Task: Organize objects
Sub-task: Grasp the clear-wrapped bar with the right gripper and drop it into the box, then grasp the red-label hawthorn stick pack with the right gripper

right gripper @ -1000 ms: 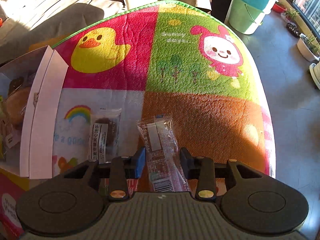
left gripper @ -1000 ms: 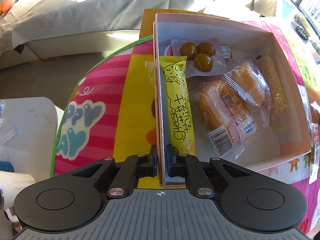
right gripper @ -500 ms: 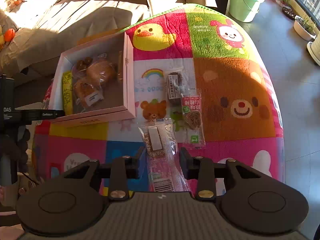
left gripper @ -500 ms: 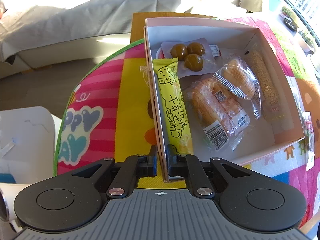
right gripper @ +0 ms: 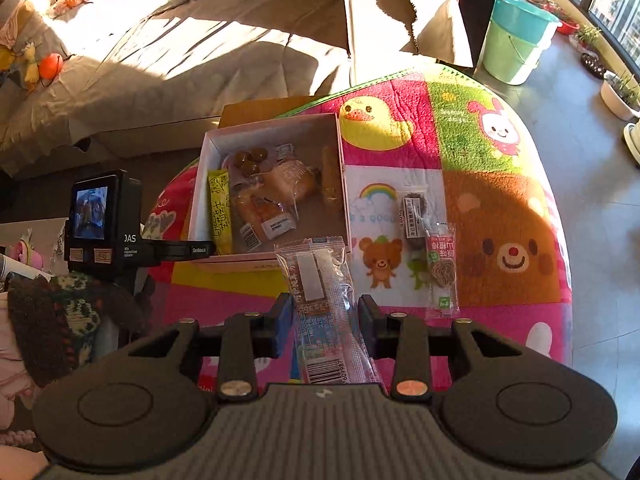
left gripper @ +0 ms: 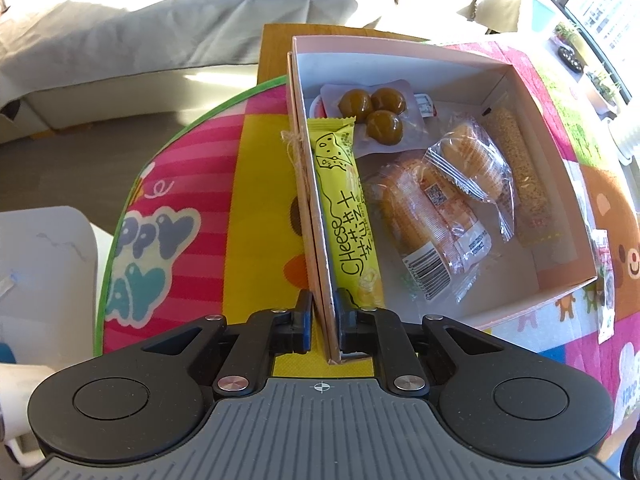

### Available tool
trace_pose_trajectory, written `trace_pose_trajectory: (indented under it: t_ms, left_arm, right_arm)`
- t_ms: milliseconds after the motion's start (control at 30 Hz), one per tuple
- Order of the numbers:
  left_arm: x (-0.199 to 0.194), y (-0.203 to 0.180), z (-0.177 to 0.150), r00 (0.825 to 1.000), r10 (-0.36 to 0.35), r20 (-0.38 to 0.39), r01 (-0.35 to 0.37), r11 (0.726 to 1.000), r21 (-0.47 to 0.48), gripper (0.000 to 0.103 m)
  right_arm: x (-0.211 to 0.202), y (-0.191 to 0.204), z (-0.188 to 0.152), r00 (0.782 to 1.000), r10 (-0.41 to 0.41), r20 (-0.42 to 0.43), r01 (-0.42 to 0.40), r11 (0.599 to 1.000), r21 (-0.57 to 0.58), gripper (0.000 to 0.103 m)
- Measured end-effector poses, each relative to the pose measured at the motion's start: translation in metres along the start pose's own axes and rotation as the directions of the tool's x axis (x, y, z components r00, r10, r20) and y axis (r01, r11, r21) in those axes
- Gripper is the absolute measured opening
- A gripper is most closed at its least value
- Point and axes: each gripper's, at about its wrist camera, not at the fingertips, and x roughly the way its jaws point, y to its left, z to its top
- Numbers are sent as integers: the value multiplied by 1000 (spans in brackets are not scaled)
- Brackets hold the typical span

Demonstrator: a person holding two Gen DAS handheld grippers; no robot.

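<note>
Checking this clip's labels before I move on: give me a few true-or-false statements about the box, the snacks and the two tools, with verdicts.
1. The left tool straddles a wall of the box. True.
2. The right tool is empty. False: it holds a clear packet.
3. The cheese stick lies in the box along the wall at the left tool. True.
4. The box holds nothing but the cheese stick. False: wrapped cakes and a pack of brown balls also lie in it.
5. Two packets lie on the mat beside the box. True.
</note>
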Motion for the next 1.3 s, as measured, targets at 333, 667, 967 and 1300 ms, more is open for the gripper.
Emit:
trace_pose_trajectory:
  t_ms: [333,667,967,1300]
  left_arm:
    - [1,4,0,1000,-27,-2,27,1000,-11,15]
    - [2,3,1,1000,-27,-7,27,1000,-15,15]
    - [4,1,1,1000,-15,-6,15,999,-32,14]
    - [8,-6,4,999,35,-26,-36,999,-39,12]
  right_arm:
    - [74,13,32,993,25,-114,-13,994,109,35]
    - [78,15,82,999,29,23,-32,993,117,45]
    - [126,-58,-35,965,-61,-254,114,973,200,45]
    - [139,-131,-63,955,-122,-271,191,951,243,53]
